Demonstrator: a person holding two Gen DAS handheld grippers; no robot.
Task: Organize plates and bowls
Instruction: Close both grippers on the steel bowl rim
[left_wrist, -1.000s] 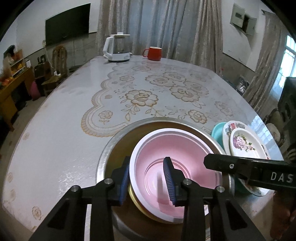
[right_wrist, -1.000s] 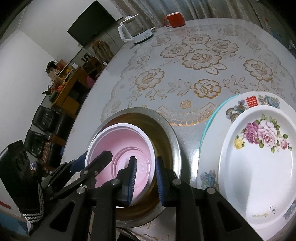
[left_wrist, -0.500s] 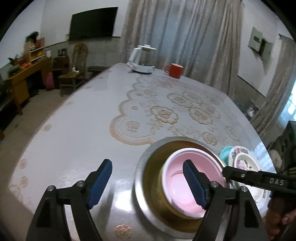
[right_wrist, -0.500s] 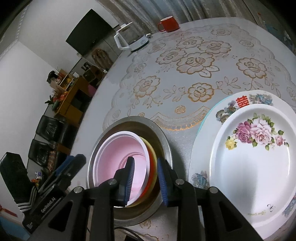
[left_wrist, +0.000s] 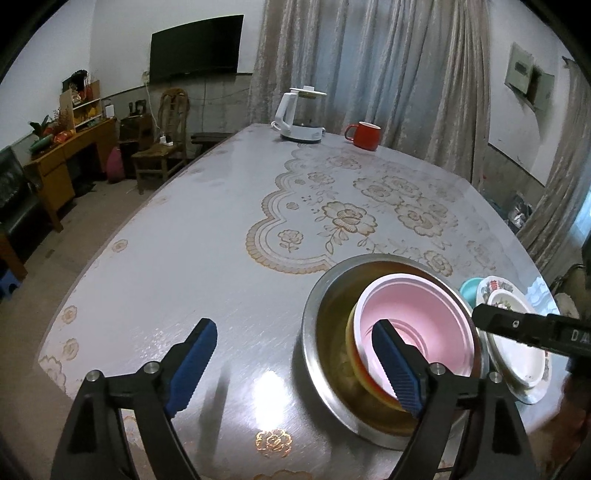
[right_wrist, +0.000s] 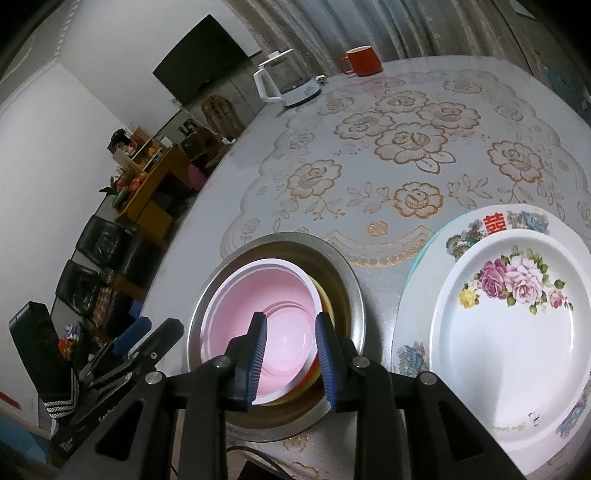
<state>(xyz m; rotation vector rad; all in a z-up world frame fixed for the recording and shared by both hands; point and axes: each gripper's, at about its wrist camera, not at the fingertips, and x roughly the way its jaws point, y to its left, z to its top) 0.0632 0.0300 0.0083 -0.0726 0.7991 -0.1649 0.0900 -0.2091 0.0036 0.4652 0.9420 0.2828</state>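
Observation:
A pink bowl sits tilted on a yellow bowl inside a large metal basin; all three show in the right wrist view too: pink bowl, basin. My left gripper is open wide and empty, above the table left of the basin. My right gripper is open a little and empty, over the pink bowl's near rim. A stack of flowered plates on a teal plate lies right of the basin.
A white kettle and a red mug stand at the table's far end. The table's left edge drops to the floor, with chairs and a wooden desk beyond.
My left gripper let go of the pink bowl, opened wide and drew back to the left. The pink bowl now rests in the basin. My right gripper opened slightly.

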